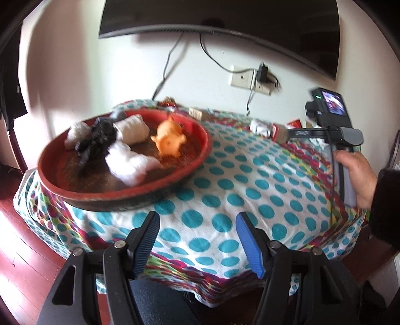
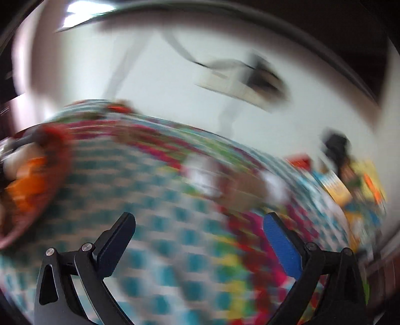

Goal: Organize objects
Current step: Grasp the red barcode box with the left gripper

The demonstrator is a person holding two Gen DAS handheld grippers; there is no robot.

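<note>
A red round basket (image 1: 200, 160) sits on the left of the polka-dot table. It holds an orange toy pig (image 1: 168, 138), a black toy (image 1: 97, 140) and several white wrapped packets (image 1: 130, 162). My left gripper (image 1: 197, 240) is open and empty, above the table's front edge, right of the basket. My right gripper (image 2: 200, 245) is open and empty; its view is heavily blurred by motion. It also shows in the left wrist view, held in a hand (image 1: 355, 175) at the right. A white packet (image 1: 260, 126) and a small box (image 1: 280, 133) lie at the back right.
The table is covered with a white cloth with teal dots (image 1: 250, 195). A TV (image 1: 225, 20) hangs on the wall behind, with cables and a socket (image 1: 250, 80). Colourful items (image 2: 360, 190) lie at the table's far right. Red wooden floor (image 1: 20, 250) shows at the left.
</note>
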